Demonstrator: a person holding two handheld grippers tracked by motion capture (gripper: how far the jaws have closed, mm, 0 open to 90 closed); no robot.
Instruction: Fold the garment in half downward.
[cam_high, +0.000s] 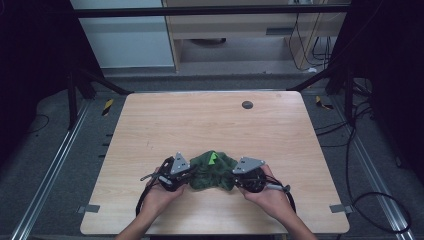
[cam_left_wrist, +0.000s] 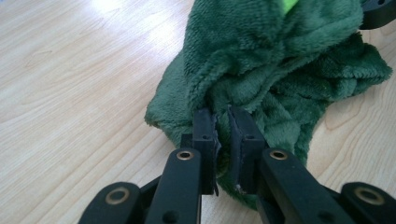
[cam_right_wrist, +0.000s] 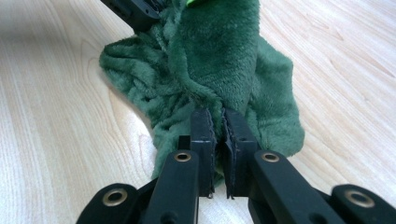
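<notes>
A dark green fleece cloth (cam_high: 212, 171) with a small bright green patch (cam_high: 213, 158) lies bunched near the table's front edge. My left gripper (cam_high: 190, 174) is shut on the cloth's left end. In the left gripper view the jaws (cam_left_wrist: 223, 122) pinch a fold of the green cloth (cam_left_wrist: 271, 60). My right gripper (cam_high: 235, 178) is shut on the cloth's right end. In the right gripper view its pads (cam_right_wrist: 217, 122) clamp a ridge of the cloth (cam_right_wrist: 219, 56), and the other gripper (cam_right_wrist: 135, 11) shows beyond.
The wooden table (cam_high: 210, 125) carries a dark round grommet (cam_high: 247, 104) at the back right. Grey tape tabs (cam_high: 89, 208) mark the front corners. Cables and black frame legs stand on the floor around the table.
</notes>
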